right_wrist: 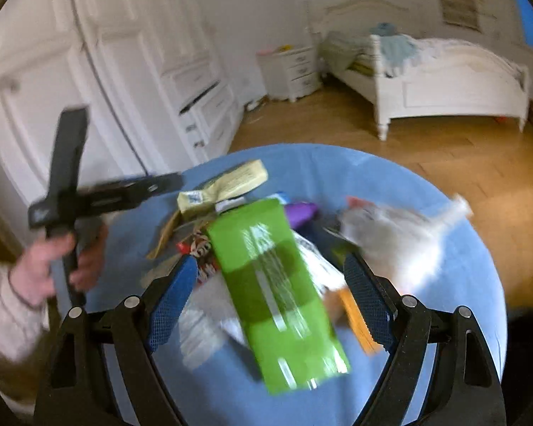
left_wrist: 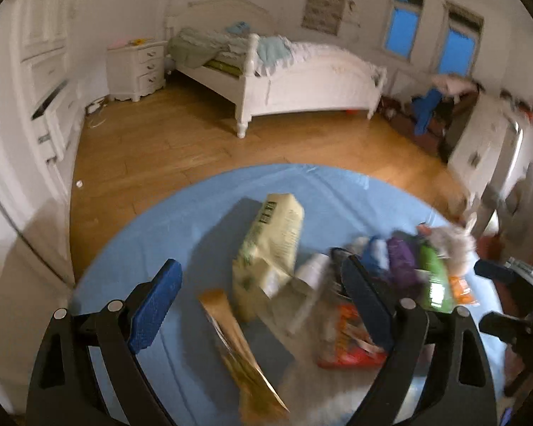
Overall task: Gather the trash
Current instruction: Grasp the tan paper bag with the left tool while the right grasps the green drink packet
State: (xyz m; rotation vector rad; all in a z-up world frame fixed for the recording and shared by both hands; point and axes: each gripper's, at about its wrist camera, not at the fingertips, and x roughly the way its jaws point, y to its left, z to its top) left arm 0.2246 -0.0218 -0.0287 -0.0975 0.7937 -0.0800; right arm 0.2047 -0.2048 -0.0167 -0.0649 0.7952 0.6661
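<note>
A pile of wrappers lies on a round blue table (left_wrist: 131,248). In the left wrist view my left gripper (left_wrist: 263,305) is open above a pale yellow-green bag (left_wrist: 270,245), a gold wrapper (left_wrist: 241,351), a red-orange packet (left_wrist: 348,340) and a white bottle (left_wrist: 311,269). In the right wrist view my right gripper (right_wrist: 270,301) is open over a bright green packet (right_wrist: 277,291), with a crumpled white bag (right_wrist: 394,241), an orange packet (right_wrist: 355,323) and the pale yellow bag (right_wrist: 227,184) around it. Nothing is held.
The table (right_wrist: 444,195) stands on a wooden floor (left_wrist: 152,149). A white bed (left_wrist: 302,81) and nightstand (left_wrist: 135,67) are at the back. White wardrobe doors (right_wrist: 89,71) stand left. The left gripper's handle and the hand holding it (right_wrist: 64,213) show at left in the right wrist view.
</note>
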